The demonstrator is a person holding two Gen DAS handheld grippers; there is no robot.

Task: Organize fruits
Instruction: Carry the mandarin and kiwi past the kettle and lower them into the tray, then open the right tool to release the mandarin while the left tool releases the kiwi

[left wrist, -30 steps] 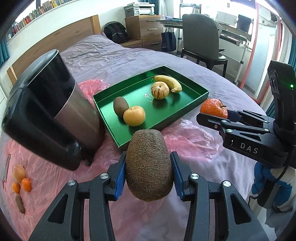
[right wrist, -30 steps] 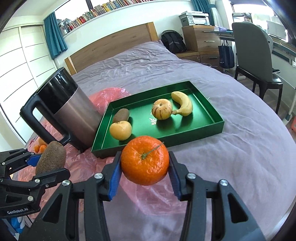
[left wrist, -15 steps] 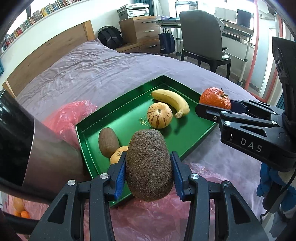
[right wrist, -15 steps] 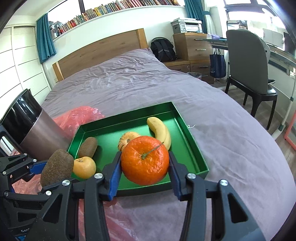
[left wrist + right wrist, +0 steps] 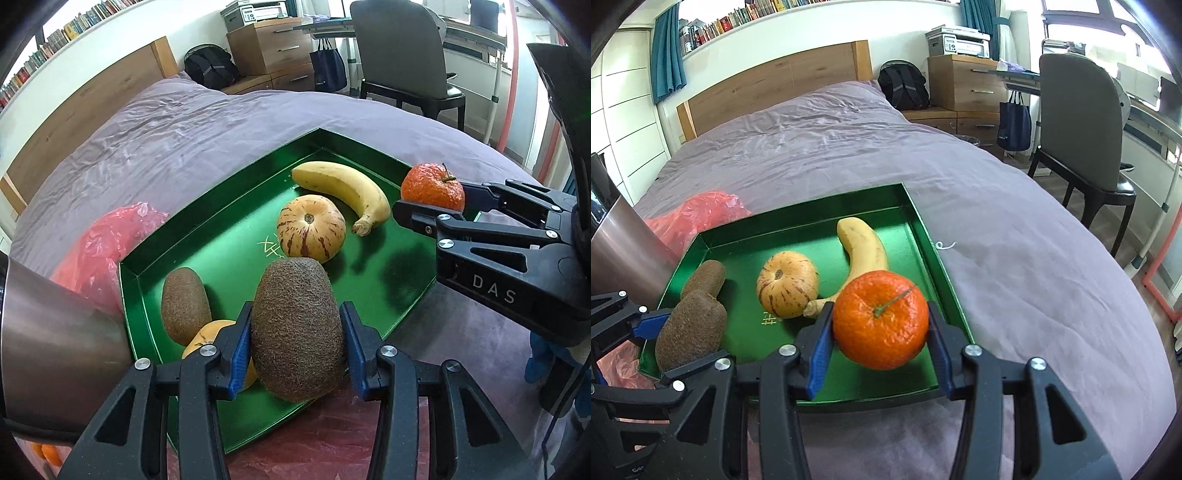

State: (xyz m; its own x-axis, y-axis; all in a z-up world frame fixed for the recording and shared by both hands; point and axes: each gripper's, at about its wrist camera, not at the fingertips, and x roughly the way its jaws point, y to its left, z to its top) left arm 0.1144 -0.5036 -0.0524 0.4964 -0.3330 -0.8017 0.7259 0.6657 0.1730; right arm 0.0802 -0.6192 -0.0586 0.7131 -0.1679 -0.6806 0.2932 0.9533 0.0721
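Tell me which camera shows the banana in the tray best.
The left wrist view: the whole banana lies unobstructed in the green tray, stem end included. In the right wrist view the banana is partly hidden: the orange held in the right gripper covers its lower stretch.

Round orange-yellow fruit (image 5: pixel 207 334) at the near end of the shallow green metal tray (image 5: pixel 236 206): mostly hidden behind the left tool (image 5: pixel 297 345) and its fuzzy brown kiwi (image 5: pixel 297 332). Brushed steel jug (image 5: pixel 55 350) left of the tray: cut off by the frame edge, top unseen. Small orange pieces (image 5: pixel 48 452) below the jug: too little visible to identify. Gold mark (image 5: pixel 271 249) on the tray floor: partly covered, unreadable.
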